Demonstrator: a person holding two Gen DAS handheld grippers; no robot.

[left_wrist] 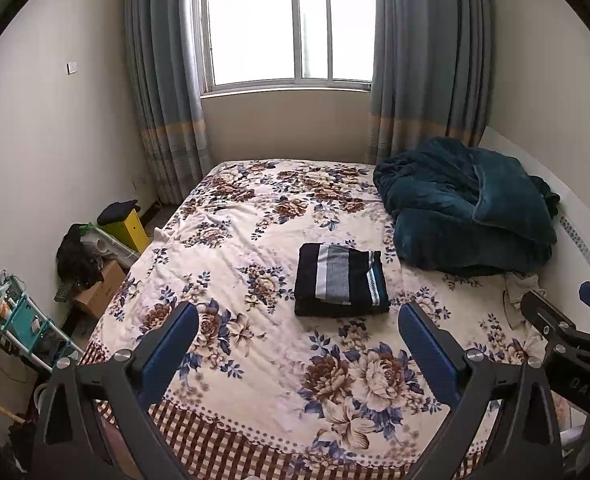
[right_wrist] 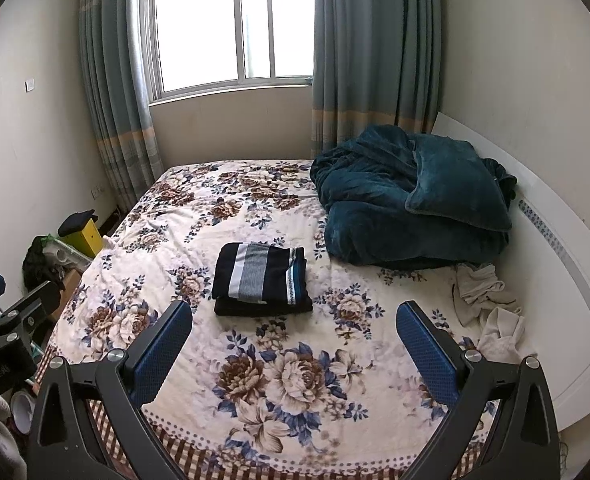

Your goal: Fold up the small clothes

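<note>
A folded dark garment (left_wrist: 341,280) with grey, white and teal stripes lies flat in the middle of the floral bedspread (left_wrist: 255,344); it also shows in the right wrist view (right_wrist: 261,280). My left gripper (left_wrist: 299,324) is open and empty, held above the near part of the bed, short of the garment. My right gripper (right_wrist: 295,322) is open and empty, also short of the garment. The right gripper shows at the right edge of the left wrist view (left_wrist: 563,320). Crumpled pale clothes (right_wrist: 491,308) lie at the bed's right side by the headboard.
A heaped teal blanket (right_wrist: 411,204) fills the far right of the bed against the white headboard (right_wrist: 567,280). Left of the bed are a yellow box (left_wrist: 129,226), a cardboard box (left_wrist: 101,288), dark clothes and a teal rack (left_wrist: 27,320). Window and curtains stand behind.
</note>
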